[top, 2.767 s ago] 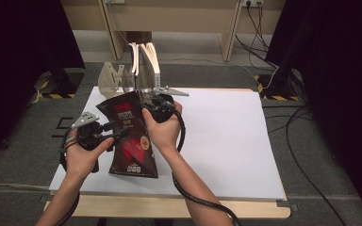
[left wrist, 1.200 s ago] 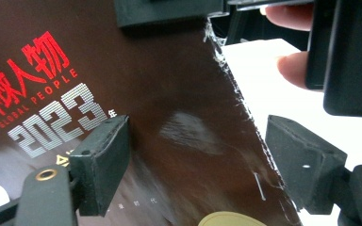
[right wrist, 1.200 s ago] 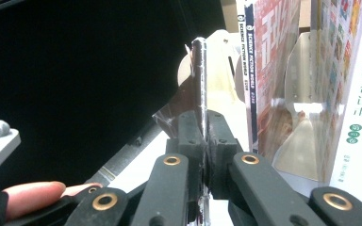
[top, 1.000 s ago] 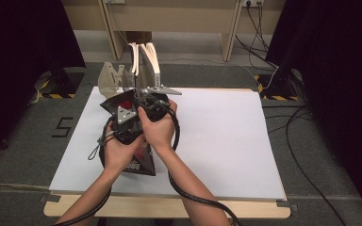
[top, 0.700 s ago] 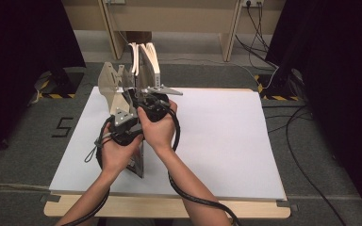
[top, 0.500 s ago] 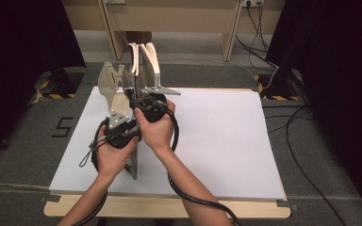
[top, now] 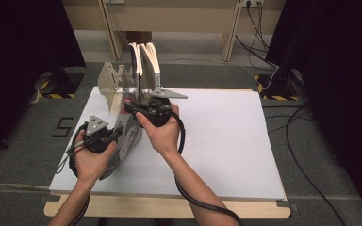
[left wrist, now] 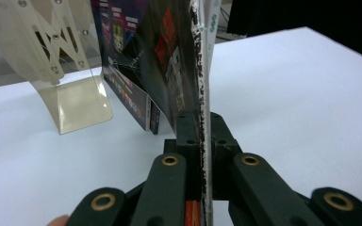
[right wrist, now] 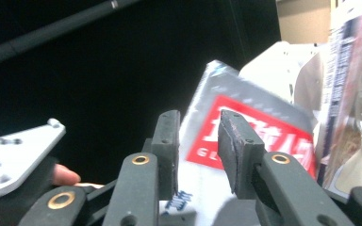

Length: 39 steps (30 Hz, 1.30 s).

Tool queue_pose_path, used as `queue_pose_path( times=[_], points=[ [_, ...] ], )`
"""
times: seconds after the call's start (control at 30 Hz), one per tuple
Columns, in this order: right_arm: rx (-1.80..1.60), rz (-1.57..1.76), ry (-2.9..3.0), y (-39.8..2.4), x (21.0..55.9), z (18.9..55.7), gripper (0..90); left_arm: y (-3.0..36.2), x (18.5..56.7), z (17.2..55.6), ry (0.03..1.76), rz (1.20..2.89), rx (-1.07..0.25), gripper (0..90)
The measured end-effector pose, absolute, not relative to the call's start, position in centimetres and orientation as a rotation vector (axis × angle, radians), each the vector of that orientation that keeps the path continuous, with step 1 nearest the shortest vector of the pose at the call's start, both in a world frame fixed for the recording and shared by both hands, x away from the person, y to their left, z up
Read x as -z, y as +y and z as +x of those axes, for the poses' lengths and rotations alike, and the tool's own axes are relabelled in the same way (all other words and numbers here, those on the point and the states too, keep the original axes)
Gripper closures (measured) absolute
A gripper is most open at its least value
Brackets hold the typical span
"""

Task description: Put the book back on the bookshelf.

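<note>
Left gripper [top: 104,135]: black body, grey three-cornered plate, black looped cable. Right gripper [right wrist: 195,141]: black jaws with brass-coloured pivot screws. Forearms bare

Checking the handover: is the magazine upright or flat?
Upright, on edge: the magazine rises vertically from the shut left gripper above the white table.

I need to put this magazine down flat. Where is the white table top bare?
The white table top lies bare from the right hand across to its right edge, and along the near edge. It is crowded at the far left corner: the clear plastic stand, upright books, the dark glossy magazine and both grippers.
</note>
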State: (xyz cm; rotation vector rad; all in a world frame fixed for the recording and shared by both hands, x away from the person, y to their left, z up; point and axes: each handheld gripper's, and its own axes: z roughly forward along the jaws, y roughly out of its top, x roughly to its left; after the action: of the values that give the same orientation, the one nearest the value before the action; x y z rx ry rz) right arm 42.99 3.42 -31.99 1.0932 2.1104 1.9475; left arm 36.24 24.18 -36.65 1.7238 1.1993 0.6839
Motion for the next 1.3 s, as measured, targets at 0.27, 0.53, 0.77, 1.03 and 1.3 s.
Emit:
queue_pose_path(
  times=[0.27,0.53,0.77,1.03,1.3],
  points=[
    [-1.904,1.205,2.01,-2.5,32.4,43.2,68.2,26.0,35.8,35.5,1.197,1.665,-0.743,85.8],
    [-1.839,1.327,1.964,-7.2,35.3,43.0,67.5,26.8,35.2,35.6,1.205,1.626,-0.764,85.8],
    [-1.756,1.438,1.955,-10.5,38.6,42.7,66.6,27.8,34.3,35.7,1.21,1.586,-0.795,85.9],
    [-1.645,1.527,1.978,-12.8,42.0,42.5,64.4,28.8,33.6,35.9,1.218,1.543,-0.827,85.9],
    [-1.593,1.544,1.964,-13.8,43.6,42.3,63.7,28.9,33.3,36.5,1.218,1.533,-0.835,85.9]
  ],
)
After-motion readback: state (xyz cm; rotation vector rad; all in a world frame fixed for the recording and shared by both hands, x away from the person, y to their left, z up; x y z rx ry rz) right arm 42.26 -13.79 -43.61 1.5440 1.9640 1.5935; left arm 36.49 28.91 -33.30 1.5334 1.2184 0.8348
